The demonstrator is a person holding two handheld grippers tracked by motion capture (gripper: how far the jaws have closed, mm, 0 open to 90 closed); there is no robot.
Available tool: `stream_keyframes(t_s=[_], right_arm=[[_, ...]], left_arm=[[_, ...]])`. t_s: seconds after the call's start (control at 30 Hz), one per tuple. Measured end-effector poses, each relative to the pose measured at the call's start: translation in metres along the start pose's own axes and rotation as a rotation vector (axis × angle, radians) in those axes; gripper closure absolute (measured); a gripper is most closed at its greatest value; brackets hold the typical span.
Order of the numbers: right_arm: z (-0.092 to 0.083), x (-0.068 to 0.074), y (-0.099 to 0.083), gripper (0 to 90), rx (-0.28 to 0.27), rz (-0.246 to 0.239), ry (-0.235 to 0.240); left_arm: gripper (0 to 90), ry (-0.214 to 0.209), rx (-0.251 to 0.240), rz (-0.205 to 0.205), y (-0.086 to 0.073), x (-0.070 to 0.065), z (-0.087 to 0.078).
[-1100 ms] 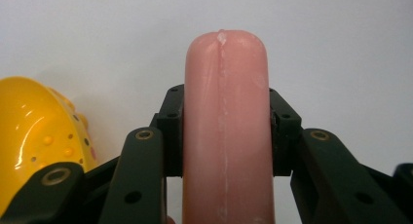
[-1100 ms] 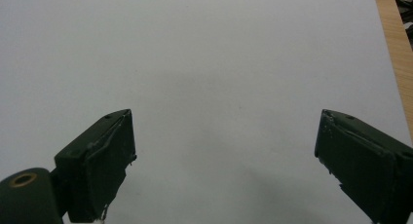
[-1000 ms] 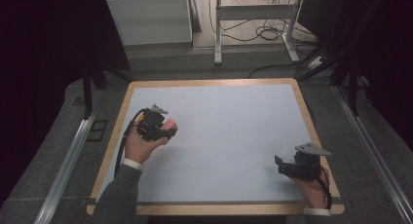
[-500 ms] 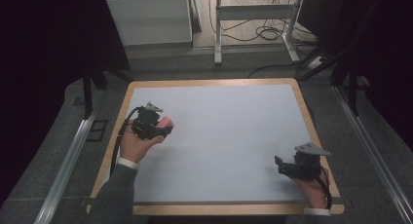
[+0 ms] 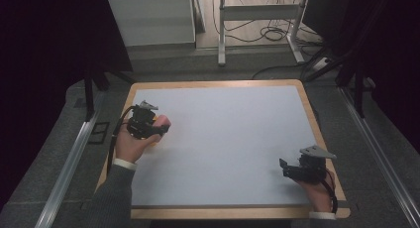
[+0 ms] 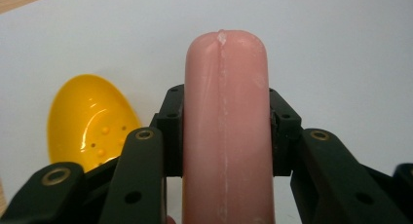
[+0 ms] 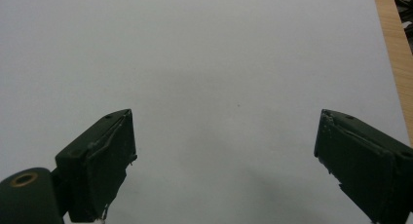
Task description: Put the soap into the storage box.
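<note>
My left gripper (image 5: 157, 127) is shut on a pink sausage (image 6: 225, 121), which stands up between its two black jaws and pokes out past them. In the high view the sausage (image 5: 162, 122) shows as a pink tip near the table's left edge. A yellow spoon-shaped bowl (image 6: 90, 119) with small holes lies on the white surface just left of the jaws. My right gripper (image 5: 286, 169) rests low at the table's front right, open, with its jaws wide apart and nothing between them (image 7: 224, 160).
The white table top (image 5: 228, 139) has a wooden rim (image 5: 317, 124). Metal rails (image 5: 69, 158) run along both sides on the grey floor. A white cabinet (image 5: 151, 20) and a desk frame (image 5: 257, 20) with cables stand beyond the far edge.
My left gripper has moved a little away from me along the left side with the sausage in it. The right gripper has stayed in place.
</note>
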State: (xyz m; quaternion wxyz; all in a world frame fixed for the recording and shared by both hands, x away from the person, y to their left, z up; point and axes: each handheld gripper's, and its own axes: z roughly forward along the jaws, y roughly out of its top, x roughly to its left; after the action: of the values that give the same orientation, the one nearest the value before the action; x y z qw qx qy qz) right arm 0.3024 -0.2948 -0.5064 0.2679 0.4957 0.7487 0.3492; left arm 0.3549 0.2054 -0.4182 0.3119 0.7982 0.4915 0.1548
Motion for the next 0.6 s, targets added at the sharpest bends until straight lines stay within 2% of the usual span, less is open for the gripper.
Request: stream_keyframes(t_s=[0.3, 0.6], right_arm=[[0.001, -0.001, 0.0, 7.6, 0.004, 0.0, -0.004], [0.001, -0.001, -0.001, 7.6, 0.001, 0.005, -0.003]], left_arm=[[60.1, 0.014, 0.01, -0.023, 0.0, 0.013, 0.001], [60.0, 0.034, 0.031, -0.049, -0.003, 0.027, 0.008]])
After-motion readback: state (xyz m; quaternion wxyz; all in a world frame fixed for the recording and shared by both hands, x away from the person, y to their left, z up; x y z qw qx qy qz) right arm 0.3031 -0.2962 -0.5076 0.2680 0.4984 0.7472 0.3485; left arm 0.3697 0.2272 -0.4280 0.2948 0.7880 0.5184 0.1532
